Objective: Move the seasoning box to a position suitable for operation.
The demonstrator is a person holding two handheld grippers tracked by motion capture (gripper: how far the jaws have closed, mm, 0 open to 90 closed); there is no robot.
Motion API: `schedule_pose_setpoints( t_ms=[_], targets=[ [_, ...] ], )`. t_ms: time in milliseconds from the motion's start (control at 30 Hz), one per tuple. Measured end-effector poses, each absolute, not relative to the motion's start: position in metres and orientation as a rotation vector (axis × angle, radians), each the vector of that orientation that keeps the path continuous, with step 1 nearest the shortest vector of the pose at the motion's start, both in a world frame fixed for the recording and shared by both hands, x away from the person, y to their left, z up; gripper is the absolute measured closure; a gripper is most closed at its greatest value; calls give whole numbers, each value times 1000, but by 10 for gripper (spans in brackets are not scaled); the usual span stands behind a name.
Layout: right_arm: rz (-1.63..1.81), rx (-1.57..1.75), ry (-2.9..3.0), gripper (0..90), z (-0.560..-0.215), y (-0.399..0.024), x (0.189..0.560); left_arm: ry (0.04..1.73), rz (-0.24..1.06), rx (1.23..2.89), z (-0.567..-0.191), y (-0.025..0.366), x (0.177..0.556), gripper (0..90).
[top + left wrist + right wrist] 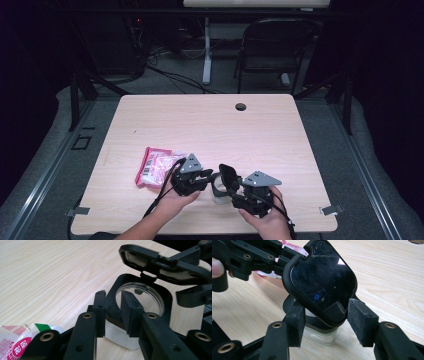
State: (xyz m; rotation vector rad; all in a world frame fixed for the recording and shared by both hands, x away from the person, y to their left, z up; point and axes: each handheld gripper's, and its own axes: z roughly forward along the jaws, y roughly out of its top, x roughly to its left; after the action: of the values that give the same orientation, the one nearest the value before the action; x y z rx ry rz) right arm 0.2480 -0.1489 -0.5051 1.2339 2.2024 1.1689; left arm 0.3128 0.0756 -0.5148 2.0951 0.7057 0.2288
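I have both grippers low over the near part of the table (210, 125), facing each other across a small clear jar (319, 336) with a black flip-top lid (322, 282).

My left gripper (113, 311) straddles the near rim of the jar's black collar (111, 300). One finger (99, 312) sits outside the collar and the other finger (130, 312) sits inside the round opening, with a gap on each side, so I read this gripper as released and not pressing on anything. Just past its fingertips I look down through the clear round opening into the jar. The lid stands tilted up on its hinge at the far edge of the collar, well above my left fingertips.

From my right gripper (324, 322) the jar stands directly ahead and slightly below, between the two fingers. The lid's glossy black face leans back toward this gripper and covers most of what lies beyond. The left finger (295, 322) lies against the jar's collar. The right finger (362, 322) stands close to the lid's lower edge. I cannot tell whether this gripper is pinching the jar or only bracketing it.

A pink and white packet (156, 167) lies flat on the table just behind my left gripper, on its outer side, away from the jar. From above, the left gripper (192, 177) and right gripper (250, 192) nearly meet over the jar (218, 192).
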Motion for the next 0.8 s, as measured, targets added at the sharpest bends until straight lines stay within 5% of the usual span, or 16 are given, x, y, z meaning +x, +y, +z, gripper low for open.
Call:
schedule_pose_setpoints(
  t_ms=[800],
  targets=[
    [1189,1244,2164,556,-503,-154,245,710,205,2100,-522,69,316,689]
  ],
)
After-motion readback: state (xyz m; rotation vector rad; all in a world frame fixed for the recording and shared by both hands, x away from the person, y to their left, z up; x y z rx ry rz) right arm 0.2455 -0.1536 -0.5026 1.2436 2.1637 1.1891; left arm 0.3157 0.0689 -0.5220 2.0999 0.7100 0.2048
